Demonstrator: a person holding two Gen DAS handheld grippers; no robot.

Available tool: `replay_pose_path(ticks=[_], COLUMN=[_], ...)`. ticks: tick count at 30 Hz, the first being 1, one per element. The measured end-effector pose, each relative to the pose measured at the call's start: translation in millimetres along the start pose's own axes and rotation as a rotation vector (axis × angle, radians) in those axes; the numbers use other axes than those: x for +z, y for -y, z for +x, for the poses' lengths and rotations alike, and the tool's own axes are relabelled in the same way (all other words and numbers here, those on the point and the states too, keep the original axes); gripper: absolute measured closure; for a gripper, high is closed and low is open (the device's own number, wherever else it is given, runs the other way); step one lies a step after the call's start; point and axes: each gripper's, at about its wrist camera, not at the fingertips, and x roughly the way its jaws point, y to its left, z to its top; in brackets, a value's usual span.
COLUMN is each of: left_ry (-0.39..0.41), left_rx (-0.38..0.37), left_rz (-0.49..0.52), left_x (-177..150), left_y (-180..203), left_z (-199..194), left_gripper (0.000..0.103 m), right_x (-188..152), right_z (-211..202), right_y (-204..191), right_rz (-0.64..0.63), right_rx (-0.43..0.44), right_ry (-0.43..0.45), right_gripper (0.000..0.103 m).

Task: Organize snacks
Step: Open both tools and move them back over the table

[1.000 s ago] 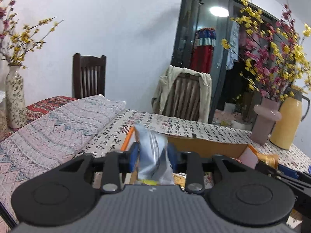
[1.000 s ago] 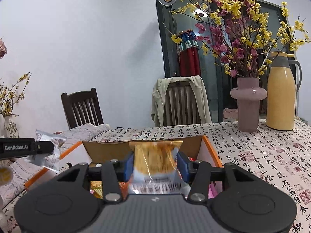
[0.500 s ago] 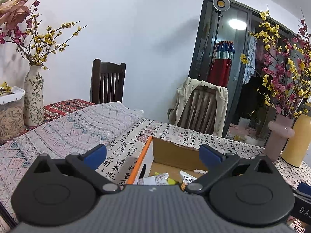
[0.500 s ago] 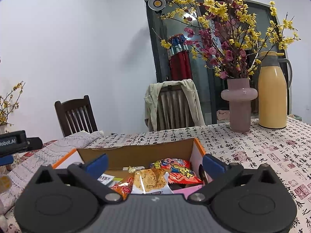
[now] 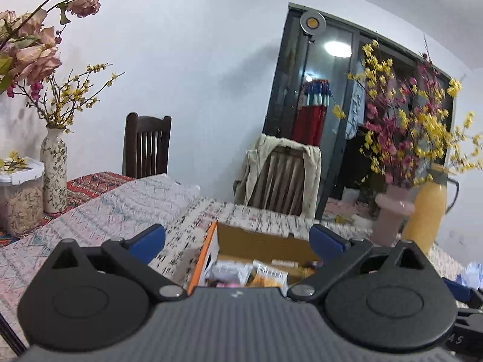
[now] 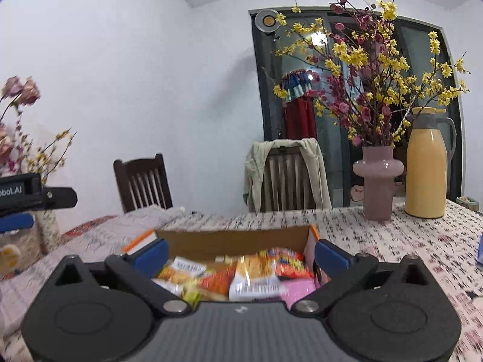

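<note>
An open cardboard box (image 6: 235, 239) with orange edges sits on the table, and several snack packets (image 6: 256, 274) lie inside it. The left wrist view shows the same box (image 5: 259, 242) with packets (image 5: 259, 273) in its bottom. My left gripper (image 5: 238, 239) is open, its blue pads wide apart in front of the box, with nothing between them. My right gripper (image 6: 240, 252) is open too, held just before the box's near side, empty. At the left edge of the right wrist view the other gripper's black body (image 6: 33, 194) shows.
A pink vase (image 6: 379, 178) with flowering branches and a yellow thermos jug (image 6: 426, 169) stand at the table's right. A patterned vase (image 5: 54, 169) and a clear container (image 5: 19, 196) stand at the left, by a folded quilt (image 5: 99, 211). Two chairs stand behind the table.
Both grippers let go of their snack packets, which dropped into the box, and the jaws spread wide. Both hands then drew back from the box and rose a little.
</note>
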Motion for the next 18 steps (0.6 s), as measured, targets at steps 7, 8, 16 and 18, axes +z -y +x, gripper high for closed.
replay_pose_path(ticks=[7,8,16,18], left_ry=[-0.089,-0.105,-0.175,-0.167], left_rx=[0.047,0.058,0.114,0.113], left_rz=[0.067,0.073,0.060,0.045], left_x=[-37,-43,-83,-82], left_y=[-29,-33,-60,-62], left_z=[-6,-6,14,14], left_gripper=[0.000,0.000,0.000,0.000], right_x=[-41,-46,-69,-69], right_z=[-24,-23,-17,-14], right_y=[7,8,22,25], right_rz=[-0.017,-0.016,0.036,0.050], right_rx=[-0.025,-0.030,-0.058,-0.051], right_ry=[-0.119,-0.138,-0.225,-0.238], right_gripper=[0.000,0.000,0.000,0.000])
